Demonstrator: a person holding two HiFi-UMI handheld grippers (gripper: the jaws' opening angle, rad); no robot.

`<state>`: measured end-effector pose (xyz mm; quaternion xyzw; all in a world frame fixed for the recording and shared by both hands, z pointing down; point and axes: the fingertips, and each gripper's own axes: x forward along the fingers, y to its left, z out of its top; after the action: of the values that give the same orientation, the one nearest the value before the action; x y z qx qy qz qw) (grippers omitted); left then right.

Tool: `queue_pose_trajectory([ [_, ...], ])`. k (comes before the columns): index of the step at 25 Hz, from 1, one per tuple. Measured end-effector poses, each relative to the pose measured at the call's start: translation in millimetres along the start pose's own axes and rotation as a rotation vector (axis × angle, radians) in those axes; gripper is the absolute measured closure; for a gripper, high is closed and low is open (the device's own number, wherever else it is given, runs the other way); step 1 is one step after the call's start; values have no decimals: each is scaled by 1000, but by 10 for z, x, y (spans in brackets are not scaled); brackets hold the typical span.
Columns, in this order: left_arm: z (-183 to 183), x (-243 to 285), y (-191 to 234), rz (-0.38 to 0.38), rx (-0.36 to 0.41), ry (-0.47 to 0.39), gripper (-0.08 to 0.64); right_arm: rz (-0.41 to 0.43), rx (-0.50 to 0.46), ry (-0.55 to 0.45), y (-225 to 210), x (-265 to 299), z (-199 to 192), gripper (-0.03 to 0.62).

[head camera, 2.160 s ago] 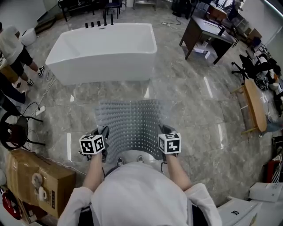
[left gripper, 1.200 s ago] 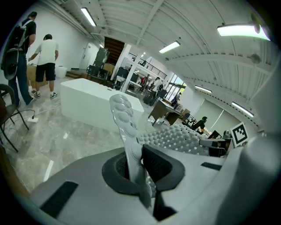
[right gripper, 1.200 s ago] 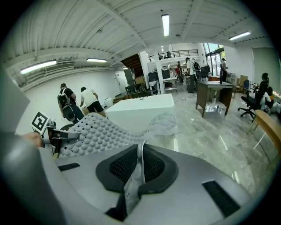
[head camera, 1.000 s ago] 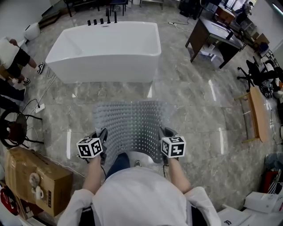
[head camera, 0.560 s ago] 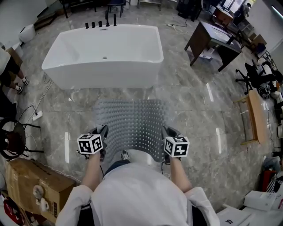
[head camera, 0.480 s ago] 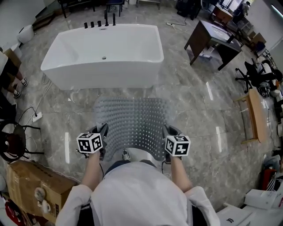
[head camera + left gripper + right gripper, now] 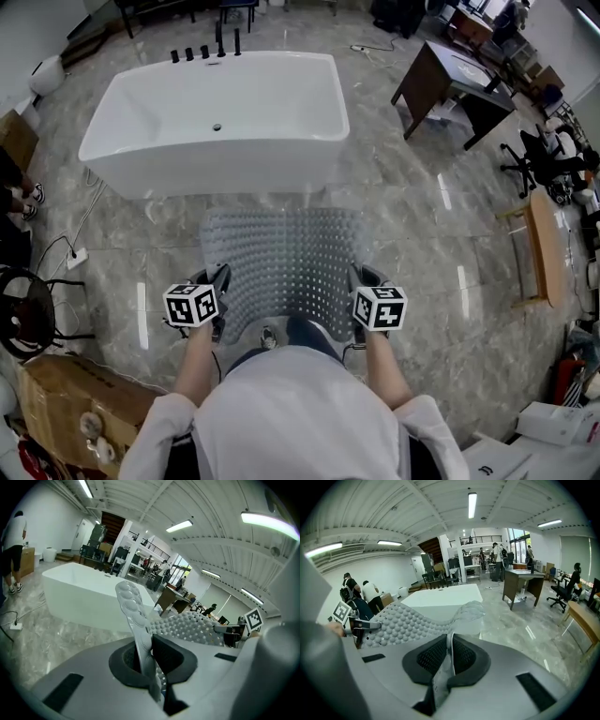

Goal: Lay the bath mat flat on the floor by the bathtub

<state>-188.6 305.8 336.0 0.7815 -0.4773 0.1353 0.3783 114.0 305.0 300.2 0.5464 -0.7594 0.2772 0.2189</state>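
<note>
A clear grey bath mat (image 7: 281, 262) studded with bumps hangs stretched between my two grippers, above the marble floor in front of the white bathtub (image 7: 220, 108). My left gripper (image 7: 217, 283) is shut on the mat's left near corner; in the left gripper view the mat's edge (image 7: 138, 620) stands up out of the closed jaws. My right gripper (image 7: 356, 281) is shut on the right near corner, where the mat (image 7: 417, 618) runs out leftward from the jaws. The mat's far edge curls toward the tub.
A dark desk (image 7: 450, 75) stands at the back right, with a wooden bench (image 7: 542, 230) and office chairs along the right side. A cardboard box (image 7: 70, 403) and a black stool (image 7: 23, 309) sit at the left. Taps (image 7: 202, 47) stand behind the tub.
The view has advanced toward the bathtub, which now sits closer and more centred. Both grippers keep their hold on the mat. The person at the left has slipped almost out of view.
</note>
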Motion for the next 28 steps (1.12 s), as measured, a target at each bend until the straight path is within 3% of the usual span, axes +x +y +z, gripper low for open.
queue_pose_trajectory([
  [19, 732, 847, 109, 127, -91, -65, 514, 117, -70, 39, -779, 1024, 834, 552],
  [28, 988, 1134, 332, 126, -102, -23, 514, 124, -65, 81, -726, 1434, 1022, 552],
])
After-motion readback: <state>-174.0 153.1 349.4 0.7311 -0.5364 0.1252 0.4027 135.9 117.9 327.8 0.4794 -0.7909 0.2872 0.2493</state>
